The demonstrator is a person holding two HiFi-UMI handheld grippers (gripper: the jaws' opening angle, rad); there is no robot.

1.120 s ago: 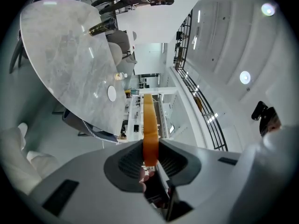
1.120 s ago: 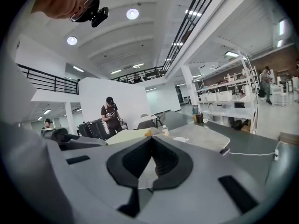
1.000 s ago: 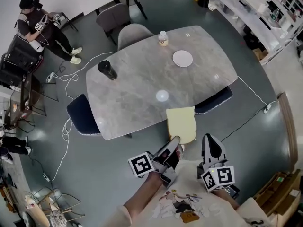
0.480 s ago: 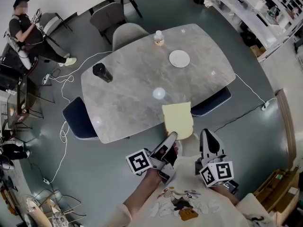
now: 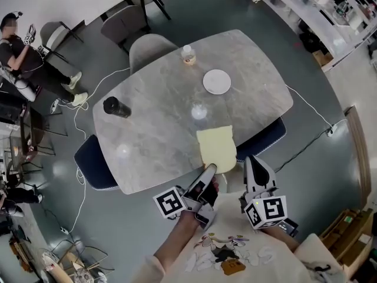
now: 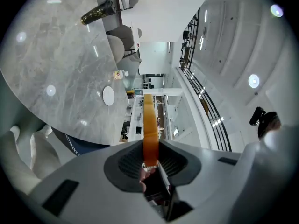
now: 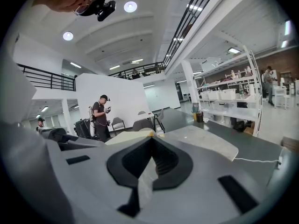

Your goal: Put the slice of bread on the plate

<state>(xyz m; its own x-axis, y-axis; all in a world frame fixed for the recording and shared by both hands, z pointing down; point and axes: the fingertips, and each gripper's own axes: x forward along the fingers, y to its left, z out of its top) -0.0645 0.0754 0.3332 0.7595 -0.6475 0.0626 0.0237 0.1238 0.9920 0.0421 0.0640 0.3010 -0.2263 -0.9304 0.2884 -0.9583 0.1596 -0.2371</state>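
My left gripper (image 5: 210, 168) pinches bread slice (image 5: 217, 147) over table (image 5: 156, 125) near edge; right gripper (image 5: 251, 159) pressed together; bare tabletop up to plate (image 5: 217, 81).

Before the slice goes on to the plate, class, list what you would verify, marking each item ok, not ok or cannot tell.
1. Bread slice clamped in the left gripper: ok.
2. Plate bare: ok.
3. Table between slice and plate free of things: ok; the bottle and the black tumbler stand aside.
4. Right gripper empty, jaws together, apart from the slice: ok.
5. Slice over the plate: not ok; it hangs above the table's near edge.
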